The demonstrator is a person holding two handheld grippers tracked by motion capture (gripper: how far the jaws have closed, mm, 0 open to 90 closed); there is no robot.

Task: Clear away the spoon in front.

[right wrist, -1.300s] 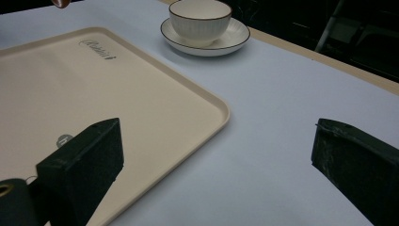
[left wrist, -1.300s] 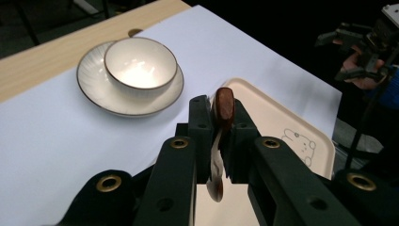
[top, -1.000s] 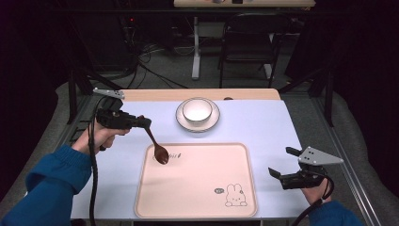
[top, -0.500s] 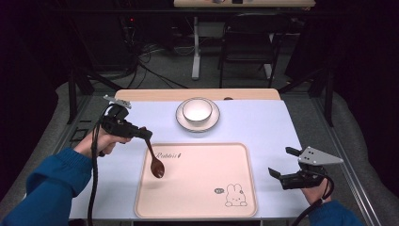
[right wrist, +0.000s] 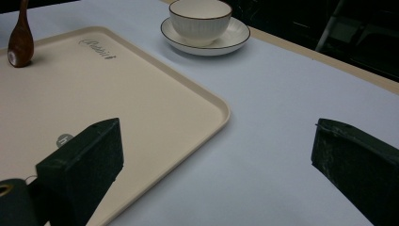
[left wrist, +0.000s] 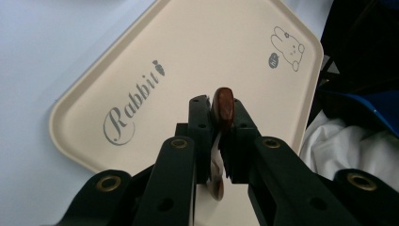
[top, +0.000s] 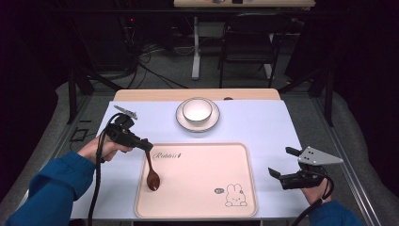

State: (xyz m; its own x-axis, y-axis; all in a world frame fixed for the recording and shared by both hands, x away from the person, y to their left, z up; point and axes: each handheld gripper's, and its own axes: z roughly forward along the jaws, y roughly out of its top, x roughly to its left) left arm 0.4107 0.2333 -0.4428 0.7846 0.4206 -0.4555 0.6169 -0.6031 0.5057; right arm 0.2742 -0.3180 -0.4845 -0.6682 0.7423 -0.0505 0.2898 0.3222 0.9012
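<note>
My left gripper [top: 145, 146] is shut on the handle of a brown wooden spoon [top: 152, 175]. The spoon hangs down with its bowl at the left part of the cream rabbit tray [top: 202, 188], touching or just above it. In the left gripper view the spoon [left wrist: 222, 109] is pinched between the jaws above the tray [left wrist: 188, 61]. My right gripper [top: 280, 164] stands open over the table right of the tray. Its view shows the wide-apart jaws, the tray's corner [right wrist: 141, 94], the spoon [right wrist: 19, 40] far left, and a white bowl on a saucer [right wrist: 201, 20].
A white bowl on a saucer [top: 197, 114] stands at the back middle of the pale table [top: 263, 127]. A wooden strip runs along the far edge. A chair and cables lie on the floor beyond.
My left gripper has swung the spoon from level to hanging down and carried it toward me, lowering its bowl onto the tray's left part. The right gripper has not moved.
</note>
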